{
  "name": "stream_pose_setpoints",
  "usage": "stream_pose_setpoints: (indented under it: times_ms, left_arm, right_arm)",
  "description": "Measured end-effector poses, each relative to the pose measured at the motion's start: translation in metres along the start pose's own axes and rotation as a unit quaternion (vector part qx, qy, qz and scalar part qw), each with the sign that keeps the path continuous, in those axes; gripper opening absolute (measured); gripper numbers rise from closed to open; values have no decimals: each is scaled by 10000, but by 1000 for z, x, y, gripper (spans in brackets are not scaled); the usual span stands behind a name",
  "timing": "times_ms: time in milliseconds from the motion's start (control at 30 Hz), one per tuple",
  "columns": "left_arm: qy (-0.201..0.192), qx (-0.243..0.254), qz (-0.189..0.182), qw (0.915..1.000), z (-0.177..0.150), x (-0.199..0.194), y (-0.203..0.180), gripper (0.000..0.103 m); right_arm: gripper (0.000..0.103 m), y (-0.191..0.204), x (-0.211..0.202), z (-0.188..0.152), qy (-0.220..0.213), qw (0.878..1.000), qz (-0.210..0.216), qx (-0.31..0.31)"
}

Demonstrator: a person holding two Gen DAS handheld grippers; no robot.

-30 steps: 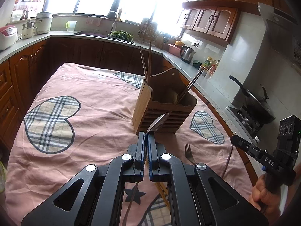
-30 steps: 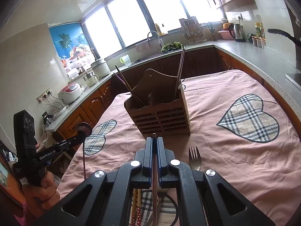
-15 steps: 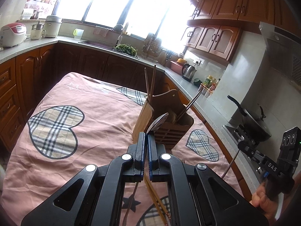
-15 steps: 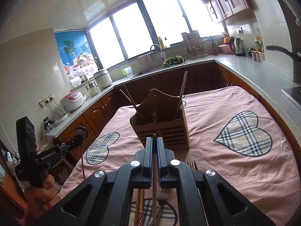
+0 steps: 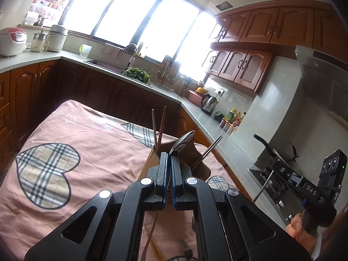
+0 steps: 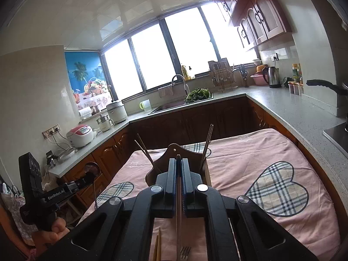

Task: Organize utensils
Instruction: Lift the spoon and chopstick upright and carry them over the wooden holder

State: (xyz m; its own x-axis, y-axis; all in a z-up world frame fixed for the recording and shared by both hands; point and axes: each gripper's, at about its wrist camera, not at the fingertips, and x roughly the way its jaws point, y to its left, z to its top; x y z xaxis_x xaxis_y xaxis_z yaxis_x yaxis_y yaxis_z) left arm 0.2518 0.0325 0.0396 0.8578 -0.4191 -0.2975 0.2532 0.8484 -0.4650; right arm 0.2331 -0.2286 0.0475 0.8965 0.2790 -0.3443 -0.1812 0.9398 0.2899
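Kitchen, daylight flooding thru a wide bank of dark-framed windows (image 6: 165,61), glass blown out white. Grey stone countertop (image 6: 289,106) runs in a U round the room over dark brown wood base cabinets (image 5: 32,91); lighter reddish wall cabinets (image 5: 256,32) w/ arched panels hang on the right. Walls & ceiling in pale tile. Sink w/ curved tap (image 6: 180,82) under the windows, greens (image 6: 198,93) beside it, dish rack (image 6: 221,76) further along. Tropical beach poster (image 6: 87,76) on the left wall above a rice cooker (image 6: 80,134) & other pots. Kettle (image 5: 209,103) near a wall socket. Steel range hood (image 5: 324,74) over the hob on the right. Table in pink cloth (image 5: 91,148) w/ plaid hearts in the middle.
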Motion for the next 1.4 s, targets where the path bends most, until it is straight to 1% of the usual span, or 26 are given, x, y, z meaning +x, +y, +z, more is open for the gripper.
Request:
stream_pose_setpoints:
  times_ms: [100,233,367,500,600,700,800,933,1167,1367,1400]
  left_arm:
    - [-344,29,-165,9993,13,11,-7,2]
    - [-713,139,-254,9970,31,30,-17,2]
    - [-917,121,-241,9954,50,54,-24,2]
    - [-1072,177,-311,9936,63,81,-29,2]
    - [-1151,217,-291,9927,68,102,-28,2]
    - [-1204,204,-269,9922,65,123,-24,2]
    - [-1152,189,-209,9929,56,143,-19,2]
    - [-1018,203,-31,9946,39,160,-11,2]
    - [-949,399,165,9946,16,164,-7,2]
    - [-810,422,257,9955,5,162,-2,2]
    - [-774,454,273,9956,3,163,-2,2]
  right_arm:
    - [4,-4,7,14,-226,9997,15,36]
    - [4,-6,20,33,-473,9989,-9,77]
    - [4,-9,35,51,-701,9975,-47,81]
    - [4,-12,54,70,-866,9962,-87,18]
    - [4,-14,67,80,-977,9951,-121,-15]
    - [4,-17,80,84,-1091,9937,-211,-122]
    - [4,-20,94,79,-1112,9931,-298,-202]
    - [4,-25,113,63,-965,9946,-314,-225]
    - [4,-31,132,28,-667,9973,-263,-127]
    - [4,-35,139,10,-461,9985,-290,-98]
    - [4,-36,137,9,-532,9981,-309,-98]
